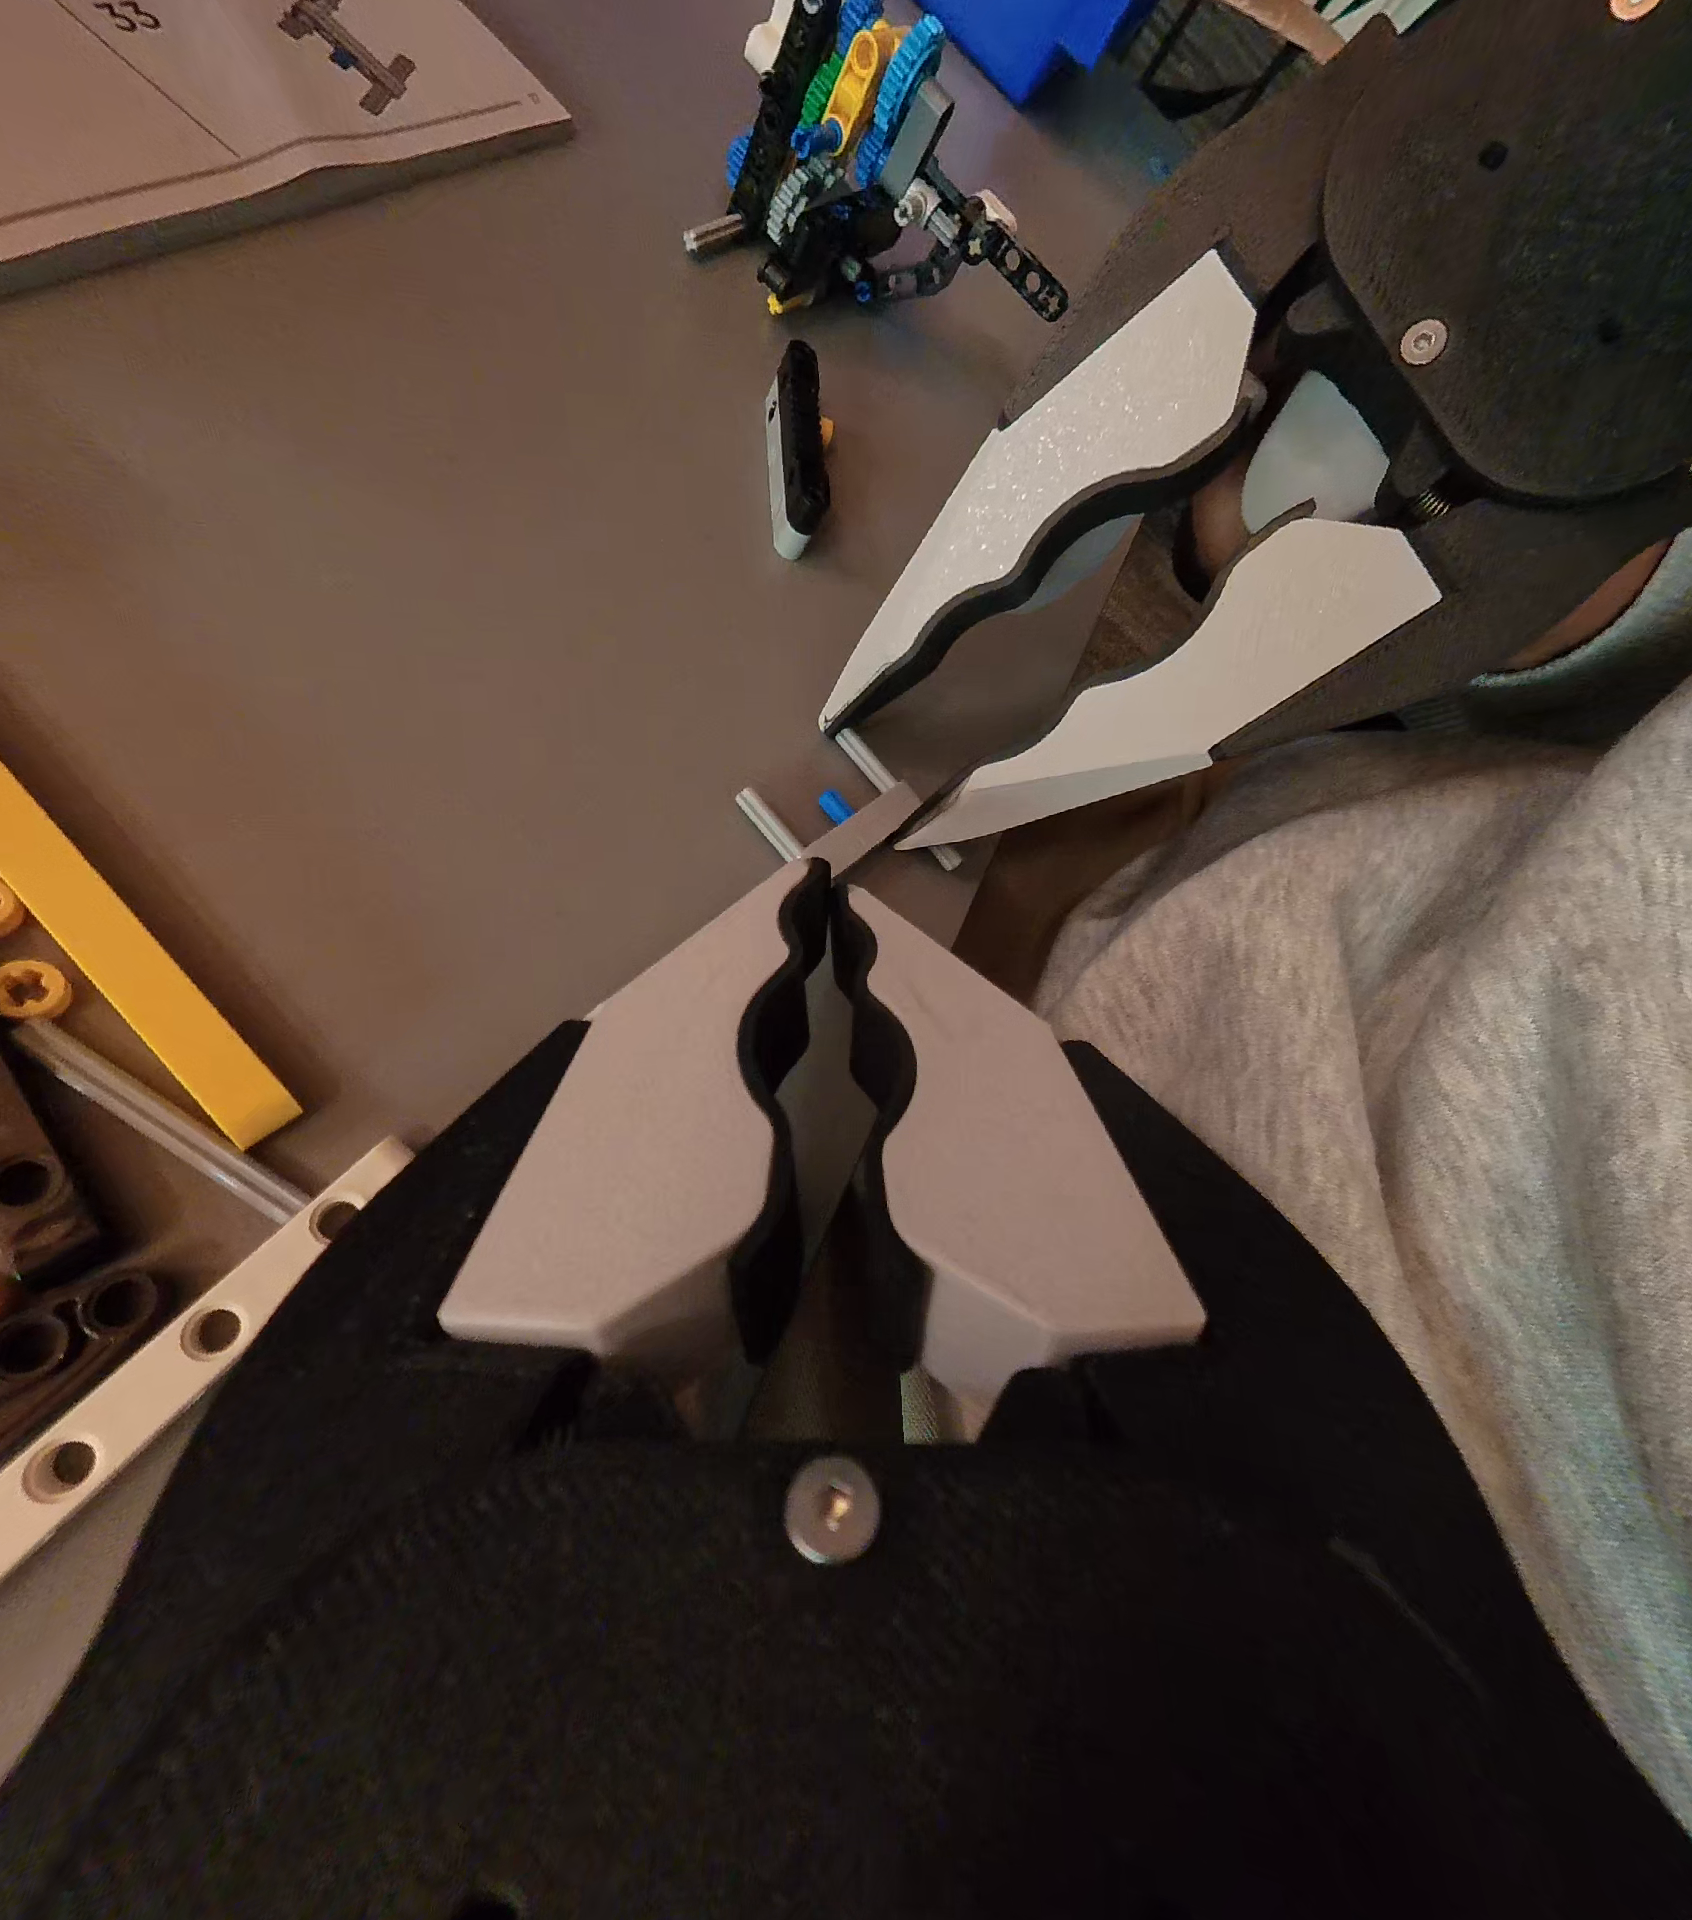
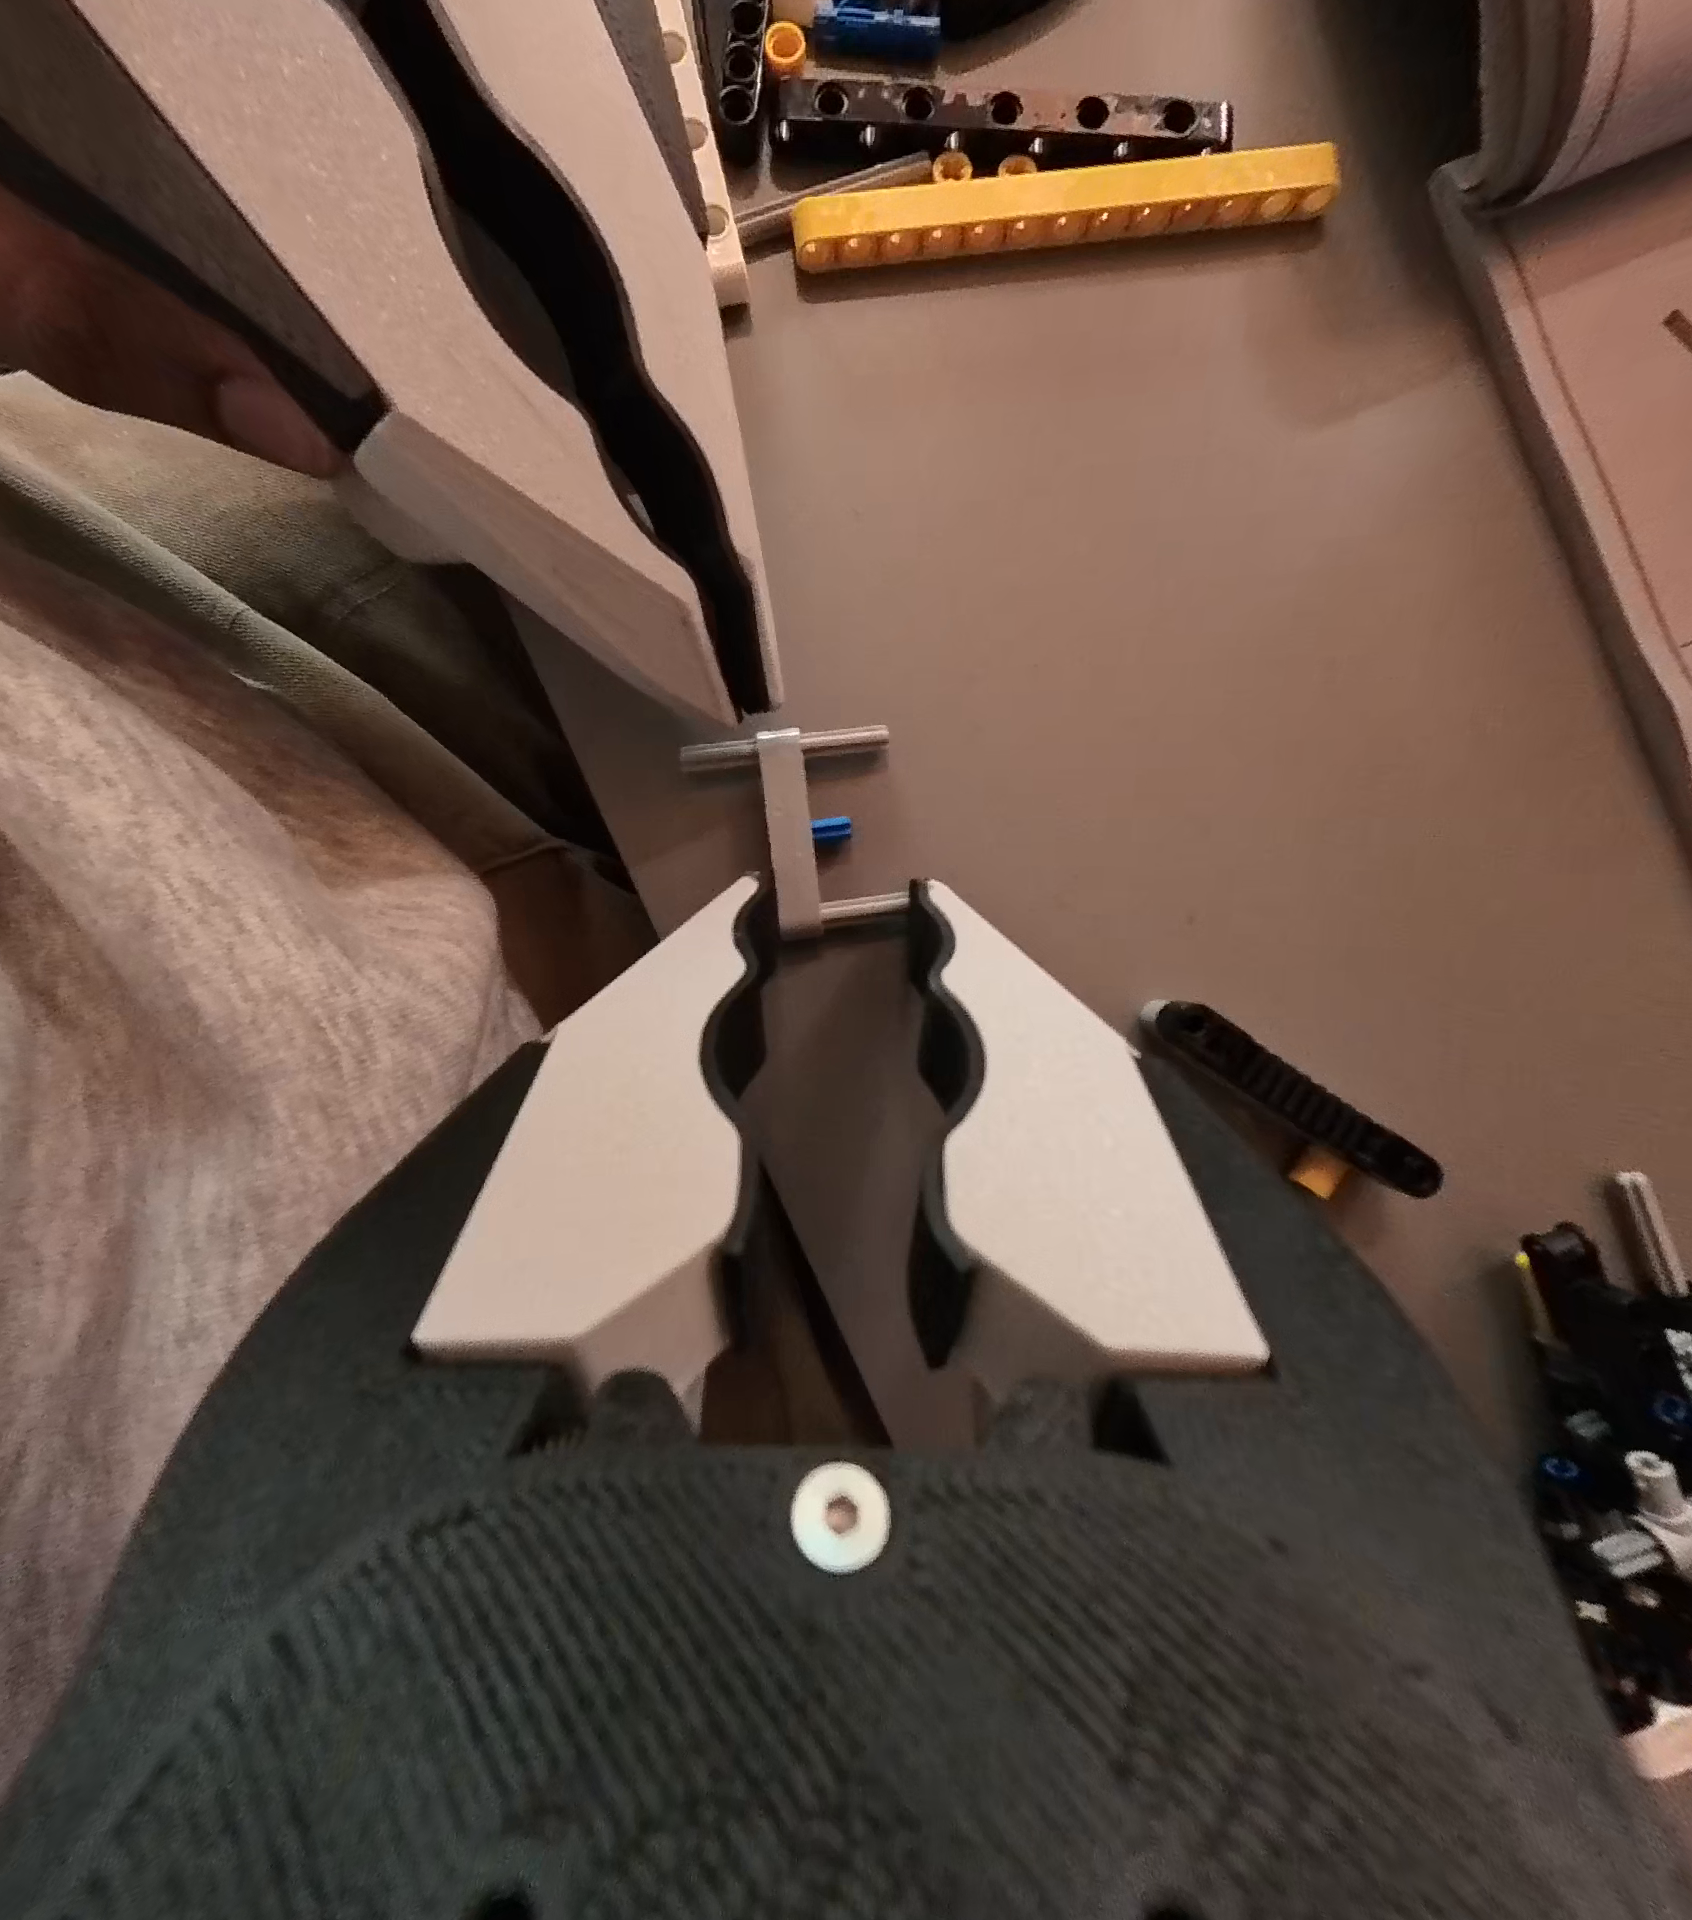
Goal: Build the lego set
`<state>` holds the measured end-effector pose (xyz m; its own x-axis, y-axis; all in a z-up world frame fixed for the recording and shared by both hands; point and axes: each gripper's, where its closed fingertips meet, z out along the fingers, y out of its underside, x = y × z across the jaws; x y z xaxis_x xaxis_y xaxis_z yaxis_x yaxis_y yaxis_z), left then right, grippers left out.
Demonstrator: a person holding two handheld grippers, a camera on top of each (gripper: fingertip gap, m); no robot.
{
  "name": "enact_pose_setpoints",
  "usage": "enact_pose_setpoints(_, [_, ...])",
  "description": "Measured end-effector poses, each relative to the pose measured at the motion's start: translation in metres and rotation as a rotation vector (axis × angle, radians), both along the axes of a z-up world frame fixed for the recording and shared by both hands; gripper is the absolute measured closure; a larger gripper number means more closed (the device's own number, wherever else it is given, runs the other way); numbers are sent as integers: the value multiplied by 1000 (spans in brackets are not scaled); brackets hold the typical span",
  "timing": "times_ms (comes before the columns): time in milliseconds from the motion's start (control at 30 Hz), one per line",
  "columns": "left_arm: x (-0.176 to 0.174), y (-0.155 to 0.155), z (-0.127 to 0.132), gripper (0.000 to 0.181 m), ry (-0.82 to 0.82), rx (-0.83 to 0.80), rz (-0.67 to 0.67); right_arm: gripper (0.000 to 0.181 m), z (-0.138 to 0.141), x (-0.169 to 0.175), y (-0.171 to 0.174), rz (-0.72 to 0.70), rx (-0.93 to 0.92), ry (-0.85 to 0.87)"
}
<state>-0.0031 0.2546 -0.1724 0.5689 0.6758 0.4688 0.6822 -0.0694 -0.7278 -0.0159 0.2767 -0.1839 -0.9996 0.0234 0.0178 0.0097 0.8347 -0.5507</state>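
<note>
Two axles (image 2: 785, 750) cross the upright grey beam (image 2: 788, 831).

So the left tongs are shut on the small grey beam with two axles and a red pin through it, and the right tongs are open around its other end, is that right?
Nearly. The pin is blue, not red, as the right wrist view shows. The rest stands: the left tongs are shut on the grey beam with two axles, and the right tongs are open around its other end.

Grey lift arm (image 2: 788, 831) with grey axles, blue pin (image 2: 831, 828); yellow beam (image 2: 1065, 220); black beam (image 2: 1003, 116); brown-grey table (image 2: 1185, 675).
</note>
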Motion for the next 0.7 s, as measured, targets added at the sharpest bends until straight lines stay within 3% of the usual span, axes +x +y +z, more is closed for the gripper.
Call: enact_pose_setpoints(700, [-1,0,0,181,-2,1,5,156,-1,0,1,0,-1,4])
